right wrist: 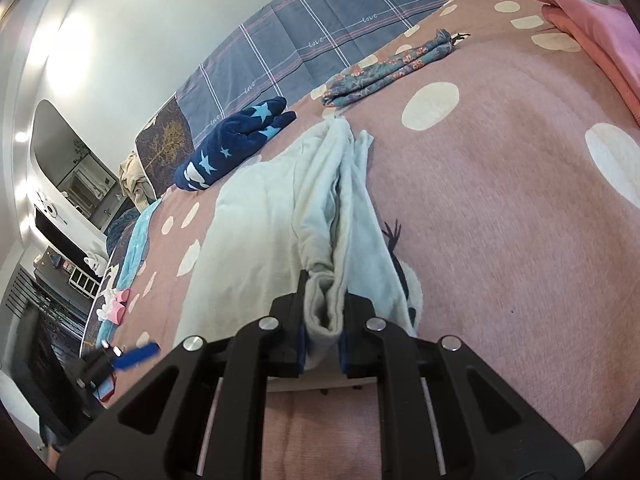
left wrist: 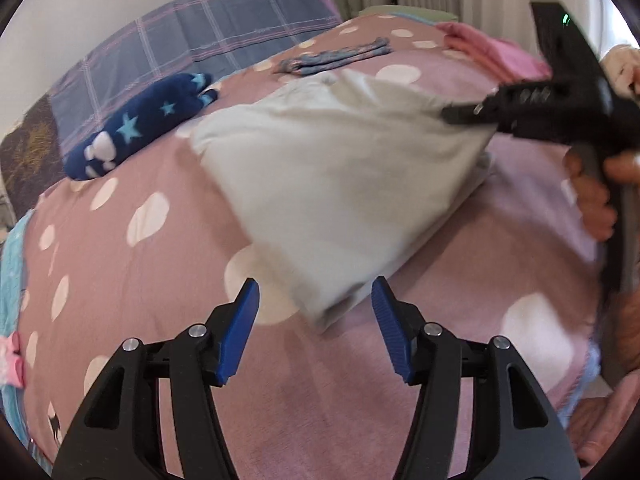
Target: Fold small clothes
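A pale white garment [left wrist: 320,184] lies partly folded on the pink dotted blanket [left wrist: 140,280]. My right gripper [right wrist: 324,320] is shut on a bunched edge of that garment [right wrist: 256,232], and the cloth stretches away from its jaws in long folds. In the left wrist view a hand holds the right gripper [left wrist: 456,114] at the garment's far right corner. My left gripper [left wrist: 316,332] stands open just short of the garment's near corner, its blue pads [left wrist: 240,332] touching no cloth. Blurred, the left gripper [right wrist: 132,354] also shows low at the left of the right wrist view.
A navy garment with light blue stars [left wrist: 132,128] lies at the left of the blanket. A folded floral garment [left wrist: 336,58] sits farther back, and pink clothes [left wrist: 492,50] are piled at the far right. Behind is a grey plaid pillow [left wrist: 172,40]. The bed's edge runs along the left.
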The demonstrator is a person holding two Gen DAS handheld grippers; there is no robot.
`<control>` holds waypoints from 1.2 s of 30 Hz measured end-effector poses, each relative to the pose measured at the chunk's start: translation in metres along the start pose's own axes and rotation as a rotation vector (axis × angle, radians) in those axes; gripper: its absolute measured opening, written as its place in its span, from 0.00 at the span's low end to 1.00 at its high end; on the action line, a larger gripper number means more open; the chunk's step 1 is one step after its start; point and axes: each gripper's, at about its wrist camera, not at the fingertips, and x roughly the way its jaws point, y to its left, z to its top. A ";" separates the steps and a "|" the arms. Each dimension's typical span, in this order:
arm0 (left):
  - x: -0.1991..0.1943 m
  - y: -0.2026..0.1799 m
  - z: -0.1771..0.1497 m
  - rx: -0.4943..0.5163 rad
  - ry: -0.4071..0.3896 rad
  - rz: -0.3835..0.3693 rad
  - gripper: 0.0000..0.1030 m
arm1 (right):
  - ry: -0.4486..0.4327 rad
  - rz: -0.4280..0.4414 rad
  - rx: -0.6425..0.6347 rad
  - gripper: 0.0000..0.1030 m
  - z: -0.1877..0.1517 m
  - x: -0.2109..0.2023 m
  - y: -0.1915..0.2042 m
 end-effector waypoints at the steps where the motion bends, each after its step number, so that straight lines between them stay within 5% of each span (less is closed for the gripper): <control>1: 0.002 0.001 -0.002 -0.011 0.003 0.017 0.57 | -0.001 0.002 0.000 0.11 0.000 -0.003 0.001; 9: 0.011 0.010 -0.003 -0.092 0.001 0.051 0.49 | -0.003 0.067 0.039 0.11 0.010 -0.010 0.005; 12: 0.009 0.006 -0.007 -0.090 -0.004 0.051 0.31 | 0.012 0.129 0.118 0.11 0.014 -0.012 -0.008; 13: 0.009 0.004 -0.009 -0.098 0.005 0.034 0.17 | 0.027 0.148 0.147 0.11 0.014 -0.011 -0.014; 16: 0.009 -0.005 -0.014 -0.060 0.000 0.046 0.08 | 0.087 0.124 0.188 0.11 0.004 -0.003 -0.033; 18: 0.008 -0.006 -0.016 -0.053 0.005 0.039 0.06 | 0.107 0.042 0.212 0.10 -0.005 0.000 -0.049; 21: 0.003 -0.003 -0.017 -0.060 0.016 0.016 0.05 | 0.115 0.042 0.210 0.08 -0.008 -0.006 -0.057; 25: -0.017 0.006 -0.011 -0.097 -0.012 -0.056 0.02 | 0.026 -0.063 0.088 0.14 0.001 -0.029 -0.038; 31: -0.025 0.013 0.015 -0.176 -0.133 -0.199 0.02 | 0.031 0.078 -0.069 0.14 0.008 -0.022 0.000; 34: 0.018 0.005 0.012 -0.152 -0.021 -0.143 0.03 | 0.136 -0.016 -0.053 0.12 0.002 0.007 -0.006; 35: 0.035 0.005 0.006 -0.153 0.032 -0.132 0.04 | 0.171 -0.088 -0.040 0.00 -0.003 0.017 -0.015; 36: 0.036 0.006 0.000 -0.167 0.002 -0.138 0.04 | 0.167 -0.092 -0.038 0.00 -0.006 0.019 -0.019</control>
